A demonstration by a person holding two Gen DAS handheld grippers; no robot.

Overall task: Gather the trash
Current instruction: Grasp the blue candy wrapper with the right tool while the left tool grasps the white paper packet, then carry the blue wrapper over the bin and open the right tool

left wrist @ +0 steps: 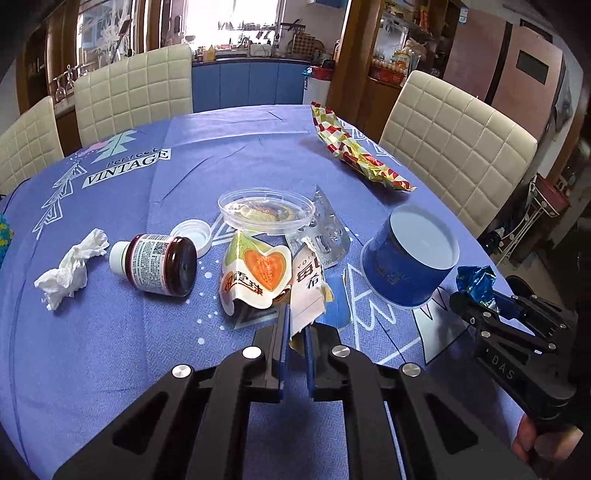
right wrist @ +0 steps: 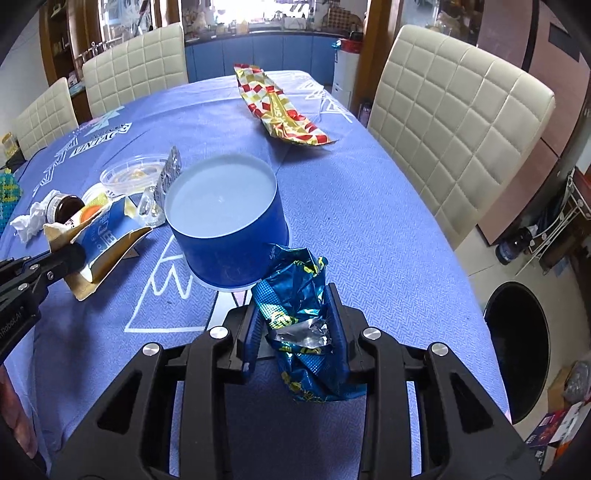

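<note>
Crumpled blue foil wrapper (right wrist: 306,325), light and springy, sat clenched in the right gripper (right wrist: 295,328) at lower centre; the left gripper (left wrist: 295,339) pinched a flimsy torn carton (left wrist: 306,291) by its edge above the surface (left wrist: 110,332).

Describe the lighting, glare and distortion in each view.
Left wrist view: the window is blown out white, the table edge bows from fisheye, corners go dark. Right wrist view: same blown-out window, glare on the blue wrapper, chair curved.
</note>
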